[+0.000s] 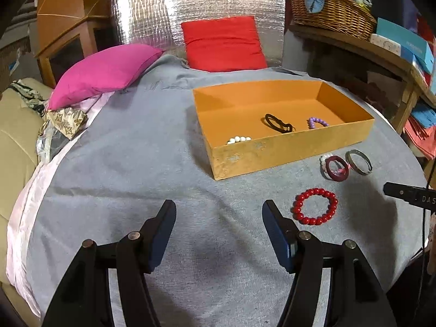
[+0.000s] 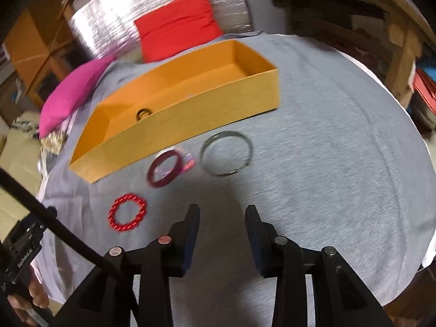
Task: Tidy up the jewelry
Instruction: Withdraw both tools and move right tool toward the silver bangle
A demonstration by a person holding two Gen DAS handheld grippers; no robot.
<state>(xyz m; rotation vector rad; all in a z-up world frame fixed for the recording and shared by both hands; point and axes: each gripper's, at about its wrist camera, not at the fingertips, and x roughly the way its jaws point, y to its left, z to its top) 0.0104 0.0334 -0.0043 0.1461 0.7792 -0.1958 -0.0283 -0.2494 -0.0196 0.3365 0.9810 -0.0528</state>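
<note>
With three pieces already in the orange box (image 1: 286,147), we held the left gripper (image 1: 219,229) and right gripper (image 2: 222,231) empty, jaws apart, ready for the red bead bracelet (image 1: 315,206) and bangles lying just outside it.

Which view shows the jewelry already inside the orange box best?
The left wrist view: it looks into the orange box, showing white beads, a black band and purple beads. The blurred right wrist view shows only one dark ring above the wall.

Orange box (image 1: 294,147), red bead bracelet (image 1: 315,206), grey cloth (image 1: 136,163).
</note>
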